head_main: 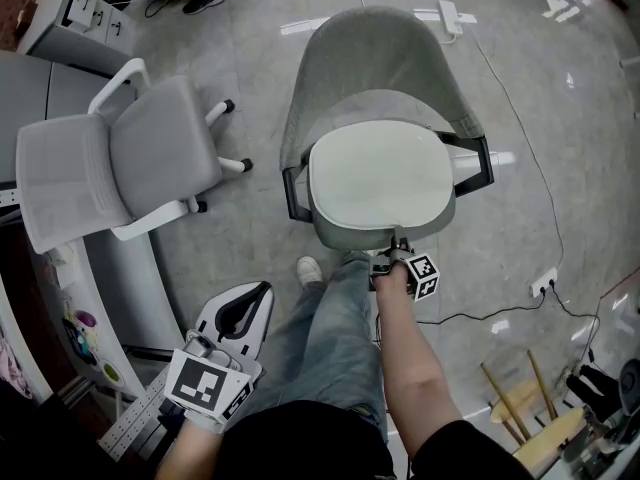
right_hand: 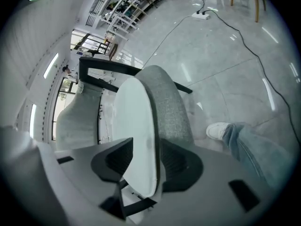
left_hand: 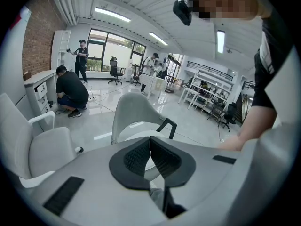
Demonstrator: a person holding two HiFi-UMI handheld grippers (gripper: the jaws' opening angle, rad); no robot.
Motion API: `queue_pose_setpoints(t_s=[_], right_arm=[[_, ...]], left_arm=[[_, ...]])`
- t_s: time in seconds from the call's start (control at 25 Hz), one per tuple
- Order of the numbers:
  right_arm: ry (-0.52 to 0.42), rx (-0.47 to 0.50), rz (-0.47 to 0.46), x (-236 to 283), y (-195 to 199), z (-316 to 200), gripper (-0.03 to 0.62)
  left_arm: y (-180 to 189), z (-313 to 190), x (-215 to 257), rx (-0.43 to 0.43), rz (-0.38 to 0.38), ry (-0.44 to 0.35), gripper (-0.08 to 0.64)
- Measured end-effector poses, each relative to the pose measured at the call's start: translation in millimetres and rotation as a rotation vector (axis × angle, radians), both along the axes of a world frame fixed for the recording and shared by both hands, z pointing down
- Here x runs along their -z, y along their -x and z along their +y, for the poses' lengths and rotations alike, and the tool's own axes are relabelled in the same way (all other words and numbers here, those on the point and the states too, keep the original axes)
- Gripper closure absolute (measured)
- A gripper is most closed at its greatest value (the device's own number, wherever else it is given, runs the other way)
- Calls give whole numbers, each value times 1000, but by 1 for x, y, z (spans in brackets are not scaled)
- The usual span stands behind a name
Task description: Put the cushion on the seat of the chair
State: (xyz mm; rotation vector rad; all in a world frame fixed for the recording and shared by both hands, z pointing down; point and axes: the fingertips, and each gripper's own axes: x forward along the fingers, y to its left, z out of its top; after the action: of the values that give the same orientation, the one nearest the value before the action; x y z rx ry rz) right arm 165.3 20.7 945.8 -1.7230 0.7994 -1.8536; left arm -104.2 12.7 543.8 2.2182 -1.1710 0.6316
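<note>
A grey shell chair [head_main: 370, 58] stands in the middle of the floor, and a pale flat cushion [head_main: 380, 173] lies on its seat. My right gripper [head_main: 398, 253] is at the front edge of the seat. In the right gripper view its jaws stand open, with the front edge of the cushion [right_hand: 134, 126] and the grey seat [right_hand: 171, 107] between the pads, which do not press on it. My left gripper [head_main: 245, 313] hangs low at the left, away from the chair, shut with nothing in it. The left gripper view has the chair [left_hand: 134, 112] beyond the closed jaws.
A white office chair [head_main: 120, 163] stands to the left, by a desk edge. The person's jeans leg [head_main: 330, 318] and shoe [head_main: 310, 268] are just in front of the grey chair. A power strip [head_main: 545, 283] and cables lie on the floor at right, wooden sticks [head_main: 520, 398] lower right. Other people [left_hand: 70, 91] are far back.
</note>
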Motion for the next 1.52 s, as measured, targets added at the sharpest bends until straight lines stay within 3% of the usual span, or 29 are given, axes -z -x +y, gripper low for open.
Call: queue_pose_setpoints(t_s=[0.2,0.36,0.48,0.6,0.76,1.12,1.52], right_arm=[[-122,189,88,53,2,-44,422],[-244,371,183,120,16,-89,525],[-367,537,292,187,38,-118,577],[-503,691,395,262,65,-135,583],[-676,821,538,364,86,-157,583],[-883,1020,842,534,117,-155,583],[-1034,967,976,653,104,-144,583]], left_arm=[[-5,-4,17,-2,34,-45,548],[-7,-7,37,-5,64,-89,548],[-8,-10,54,-2,89,-119,548],[-8,-14,73,-1,110,-156,548],[-12,-33,95,-4,139,-223,548],[-29,-70,150,-50,203,-345,548],[-54,-98,224,-130,245,-482,548]])
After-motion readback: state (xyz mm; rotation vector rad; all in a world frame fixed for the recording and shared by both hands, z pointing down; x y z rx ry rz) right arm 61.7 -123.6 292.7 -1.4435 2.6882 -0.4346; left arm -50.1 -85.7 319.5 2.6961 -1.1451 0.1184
